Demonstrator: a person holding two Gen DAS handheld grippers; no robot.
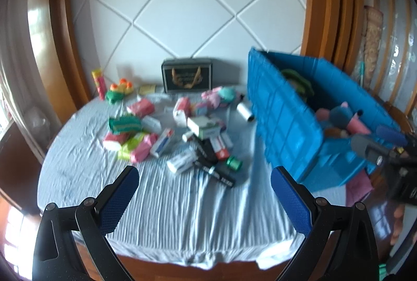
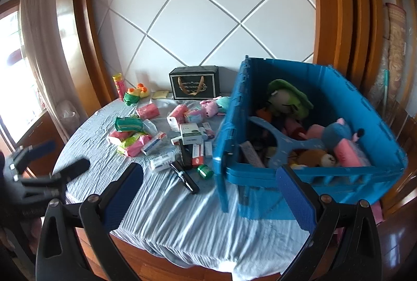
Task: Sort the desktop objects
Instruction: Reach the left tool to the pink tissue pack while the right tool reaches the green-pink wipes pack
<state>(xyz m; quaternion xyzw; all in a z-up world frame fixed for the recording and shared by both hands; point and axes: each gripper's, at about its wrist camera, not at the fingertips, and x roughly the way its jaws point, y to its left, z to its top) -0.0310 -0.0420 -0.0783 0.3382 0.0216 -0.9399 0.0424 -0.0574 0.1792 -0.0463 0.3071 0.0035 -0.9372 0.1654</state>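
Note:
A pile of small boxes, packets and tubes [image 1: 182,140] lies on the blue-clothed round table [image 1: 182,215]; the pile also shows in the right wrist view [image 2: 169,140]. A blue crate [image 2: 312,140] with plush toys inside stands at the right; it also shows in the left wrist view [image 1: 299,119]. My left gripper [image 1: 204,200] is open and empty, above the near table edge. My right gripper [image 2: 208,197] is open and empty, before the crate's near left corner. Each gripper shows in the other's view, the right one [image 1: 385,145] and the left one [image 2: 49,158].
A black gift box [image 2: 194,85] stands at the back wall. A green and orange plush toy [image 2: 134,94] and a red-yellow tube [image 2: 118,85] lie at the back left. A green round cap [image 2: 204,171] and a black pen-like tube [image 2: 185,179] lie nearest.

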